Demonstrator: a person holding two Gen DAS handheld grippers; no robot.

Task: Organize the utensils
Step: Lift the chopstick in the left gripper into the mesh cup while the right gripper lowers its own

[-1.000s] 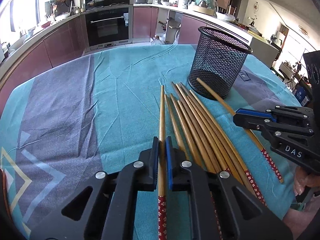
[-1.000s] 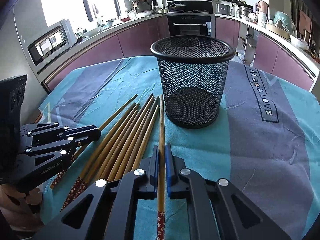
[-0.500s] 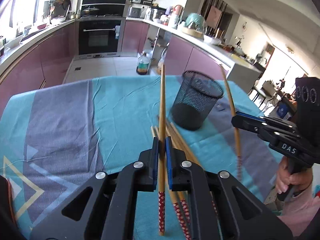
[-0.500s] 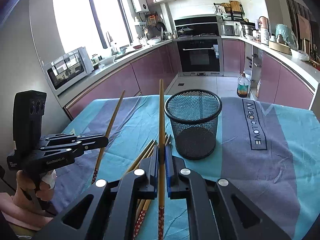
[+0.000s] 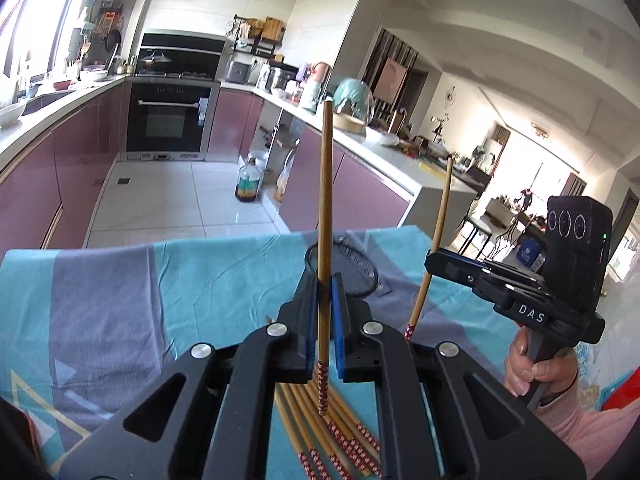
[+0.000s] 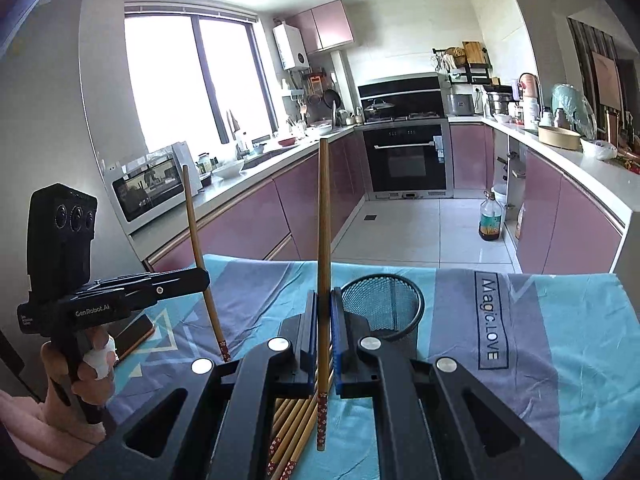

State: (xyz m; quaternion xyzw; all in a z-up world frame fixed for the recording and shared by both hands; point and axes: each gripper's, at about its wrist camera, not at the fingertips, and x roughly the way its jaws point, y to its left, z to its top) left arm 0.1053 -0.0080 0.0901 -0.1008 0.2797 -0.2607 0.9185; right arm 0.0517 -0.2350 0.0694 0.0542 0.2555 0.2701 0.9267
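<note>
**A:** Left hand-held gripper (image 5: 325, 292)?
**B:** Clenched on a chopstick (image 5: 325, 200), held upright, patterned end down, clear of the desk (image 5: 120, 300).
**A:** Right hand-held gripper (image 6: 324, 312)?
**B:** Same: grasping a second chopstick (image 6: 324, 220), near vertical. In the left view it leans slightly.
**A:** The rest?
**B:** Loose chopsticks (image 5: 332, 440) lie bunched on the teal-grey cloth (image 6: 560, 340), right below both grippers.
**A:** Cup?
**B:** Black mesh cup (image 6: 384, 308) stands upright on the cloth, just past the right gripper's fingertips. Nothing visible inside from here. Both held chopsticks are outside it, above desk level.
</note>
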